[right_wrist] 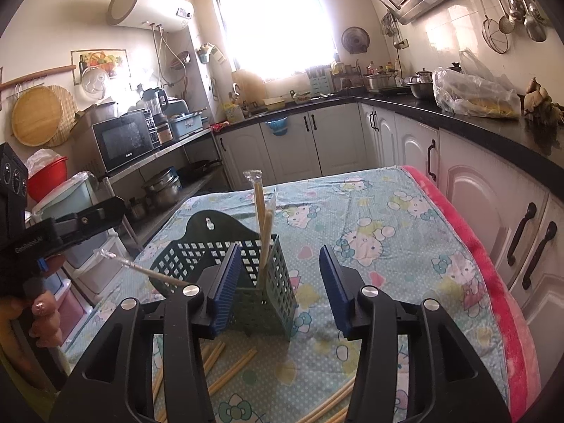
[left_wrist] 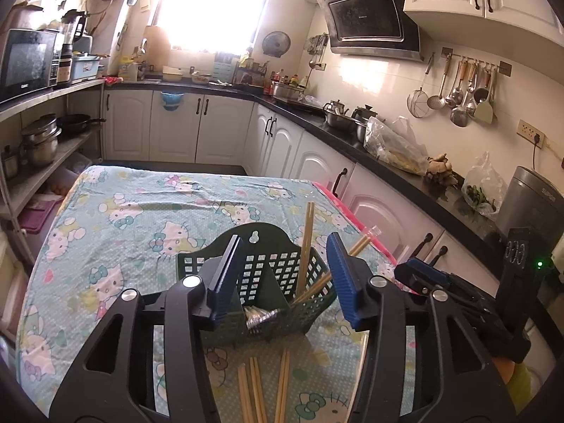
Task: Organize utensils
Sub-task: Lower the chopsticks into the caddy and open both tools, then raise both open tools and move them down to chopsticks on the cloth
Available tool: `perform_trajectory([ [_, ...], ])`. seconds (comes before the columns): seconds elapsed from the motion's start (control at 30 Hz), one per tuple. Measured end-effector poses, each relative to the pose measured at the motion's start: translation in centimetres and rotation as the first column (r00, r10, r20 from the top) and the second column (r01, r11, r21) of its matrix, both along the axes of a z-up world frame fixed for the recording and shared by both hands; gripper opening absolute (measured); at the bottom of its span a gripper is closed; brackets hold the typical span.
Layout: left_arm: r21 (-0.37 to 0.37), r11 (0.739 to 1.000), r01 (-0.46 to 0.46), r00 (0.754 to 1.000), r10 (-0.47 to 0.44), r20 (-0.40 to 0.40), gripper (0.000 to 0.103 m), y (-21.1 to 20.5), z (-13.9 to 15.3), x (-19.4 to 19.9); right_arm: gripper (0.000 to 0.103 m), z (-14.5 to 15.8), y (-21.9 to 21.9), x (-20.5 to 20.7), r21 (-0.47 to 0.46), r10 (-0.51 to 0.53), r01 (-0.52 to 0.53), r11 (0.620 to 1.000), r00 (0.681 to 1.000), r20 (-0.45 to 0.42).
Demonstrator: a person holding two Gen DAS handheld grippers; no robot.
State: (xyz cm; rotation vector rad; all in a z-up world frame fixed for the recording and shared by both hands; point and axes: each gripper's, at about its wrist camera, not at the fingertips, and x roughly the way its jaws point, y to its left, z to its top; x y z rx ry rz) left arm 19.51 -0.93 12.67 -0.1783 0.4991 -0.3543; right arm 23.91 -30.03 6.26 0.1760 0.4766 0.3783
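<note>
Two hand-held claws hover over a kitchen table spread with a cartoon-cat cloth (left_wrist: pixel 123 211), both wide open and gripping nothing. The left claw (left_wrist: pixel 278 278) frames a dark green slotted basket (left_wrist: pixel 261 275), whose right compartment already holds several wooden chopsticks (left_wrist: pixel 306 246) leaning against its wall, while something metallic — too dim to identify — lies low in another section. More loose chopsticks (left_wrist: pixel 253 387) lie flat on the cloth just in front of the basket, between the claw's arms. From the other side, the right claw (right_wrist: pixel 280 282) looks at the same basket (right_wrist: pixel 246 275), its upright chopsticks (right_wrist: pixel 262 218) and further loose sticks (right_wrist: pixel 229 363) scattered on the cloth near its base.

The sticks look light, stiff and smooth — likely to roll or pivot if pinched at one end. A grip near the middle, across the width, would probably hold one level; lying flat on soft cloth, they leave little room under them for a fingertip. The basket seems light plastic and may slide or tip if nudged.
</note>
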Motion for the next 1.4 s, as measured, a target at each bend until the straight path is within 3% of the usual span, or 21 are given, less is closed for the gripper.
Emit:
perform_trajectory([
  [0.47,-0.009,0.998,0.058,0.998,-0.058,0.021,0.075,-0.1,-0.3,-4.6,0.051,-1.7,-0.3,-2.0,-0.028,0.013,-0.014,0.999,0.999,-0.040],
  [0.77,-0.005,0.998,0.056,0.998,-0.056,-0.016,0.092,0.1,-2.1,-6.1,0.056,-2.6,-0.1,-3.1,-0.041,0.027,-0.029,0.999,0.998,-0.061],
  [1.4,0.023,0.999,-0.038,0.988,0.041,-0.149,0.092,2.8,-7.0,-5.6,0.060,-5.2,2.1,-3.9,-0.054,0.081,-0.089,0.995,0.987,-0.139],
])
